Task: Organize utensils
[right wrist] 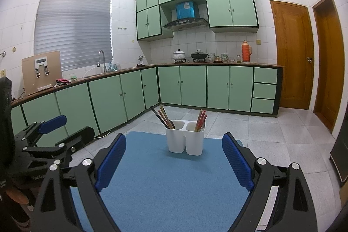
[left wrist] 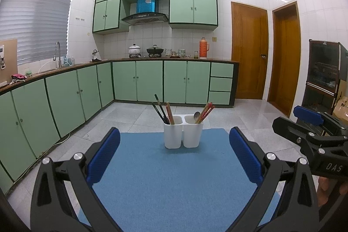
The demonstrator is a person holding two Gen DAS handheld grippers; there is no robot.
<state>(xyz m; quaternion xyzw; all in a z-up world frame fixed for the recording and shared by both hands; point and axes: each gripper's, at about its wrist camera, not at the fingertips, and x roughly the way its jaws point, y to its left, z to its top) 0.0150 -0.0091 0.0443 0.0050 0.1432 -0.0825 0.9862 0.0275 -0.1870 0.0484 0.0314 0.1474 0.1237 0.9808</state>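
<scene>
White plastic two-cup utensil holder point(left wrist: 183, 132) upright at far end of blue felt mat point(left wrist: 165, 177), holding dark/red chopsticks point(left wrist: 164, 111) + metal spoon point(left wrist: 196, 116). Left gripper point(left wrist: 174, 158) & right gripper point(right wrist: 174, 161) both wide open, empty. Risk: pulling slanted sticks sideways could tip the light holder.

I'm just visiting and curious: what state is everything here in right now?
Left tongs: open, empty.
Right tongs: open, empty.
White holder: upright on the blue mat.
Chopsticks: standing tilted in both compartments.
Spoon: in the right compartment.
Brown doors: shut.
</scene>
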